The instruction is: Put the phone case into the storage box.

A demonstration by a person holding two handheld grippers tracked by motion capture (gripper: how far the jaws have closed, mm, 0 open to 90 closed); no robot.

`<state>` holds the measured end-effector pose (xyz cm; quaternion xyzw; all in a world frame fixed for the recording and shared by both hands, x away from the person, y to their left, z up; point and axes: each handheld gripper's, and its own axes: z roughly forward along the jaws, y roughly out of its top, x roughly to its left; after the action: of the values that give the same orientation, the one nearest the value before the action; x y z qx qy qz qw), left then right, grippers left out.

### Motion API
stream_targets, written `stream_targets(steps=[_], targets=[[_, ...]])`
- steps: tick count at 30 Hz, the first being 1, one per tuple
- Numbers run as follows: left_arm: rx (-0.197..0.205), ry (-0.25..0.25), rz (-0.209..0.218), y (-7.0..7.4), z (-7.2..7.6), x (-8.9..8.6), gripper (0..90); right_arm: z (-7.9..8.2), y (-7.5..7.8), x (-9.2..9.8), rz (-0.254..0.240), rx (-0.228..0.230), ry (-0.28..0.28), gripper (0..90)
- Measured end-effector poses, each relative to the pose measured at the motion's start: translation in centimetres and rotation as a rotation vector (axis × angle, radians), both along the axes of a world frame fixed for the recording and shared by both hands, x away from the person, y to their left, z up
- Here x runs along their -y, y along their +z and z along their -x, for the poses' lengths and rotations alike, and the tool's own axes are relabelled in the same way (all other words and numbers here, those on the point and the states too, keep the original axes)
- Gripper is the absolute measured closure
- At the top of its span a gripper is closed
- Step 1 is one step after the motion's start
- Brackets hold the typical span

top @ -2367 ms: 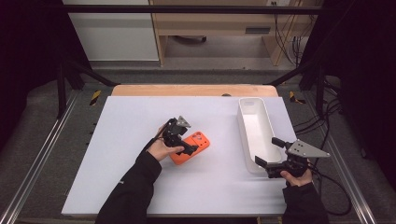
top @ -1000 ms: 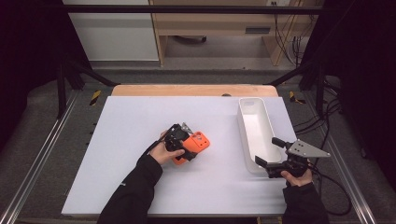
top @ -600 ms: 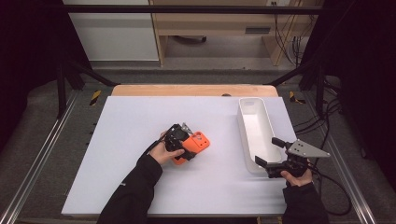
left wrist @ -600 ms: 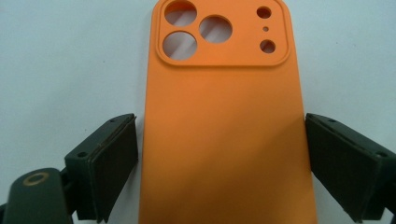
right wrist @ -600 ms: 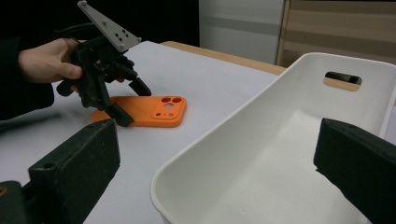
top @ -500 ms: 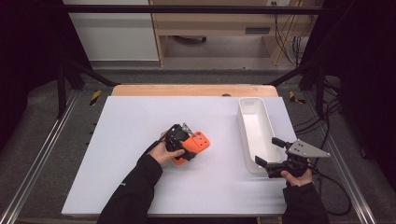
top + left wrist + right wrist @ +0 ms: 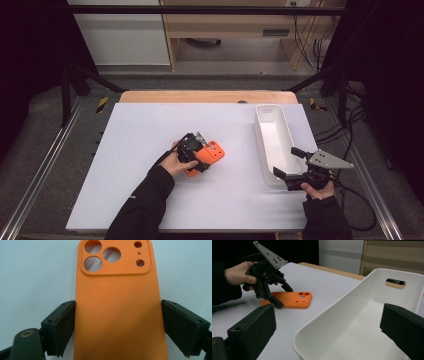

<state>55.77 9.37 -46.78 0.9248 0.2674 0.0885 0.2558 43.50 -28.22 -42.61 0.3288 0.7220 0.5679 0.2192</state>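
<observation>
An orange phone case lies flat on the white table, camera cut-outs away from the person. My left gripper reaches over its near end. In the left gripper view the jaws have just been closing on the phone case, and both pads now press its long edges. The right gripper view shows that left gripper straddling the case. My right gripper stands open at the near right end of a white bin, with the bin's rim between its wide jaws.
The white bin holds nothing and runs front to back along the table's right side. A wooden strip edges the table's far side. Metal rails run beside the table, and cables lie at the right.
My left gripper has slid right onto the near end of the orange case, then held still there. The right hand has not moved.
</observation>
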Motion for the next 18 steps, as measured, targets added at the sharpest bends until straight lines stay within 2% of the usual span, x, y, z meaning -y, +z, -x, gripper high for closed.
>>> stream_targets(steps=[18], targets=[[-0.010,0.003,0.019,0.26,-0.01,-0.46,15.5,-0.01,0.02,0.04,-0.002,0.002,0.003,0.8]])
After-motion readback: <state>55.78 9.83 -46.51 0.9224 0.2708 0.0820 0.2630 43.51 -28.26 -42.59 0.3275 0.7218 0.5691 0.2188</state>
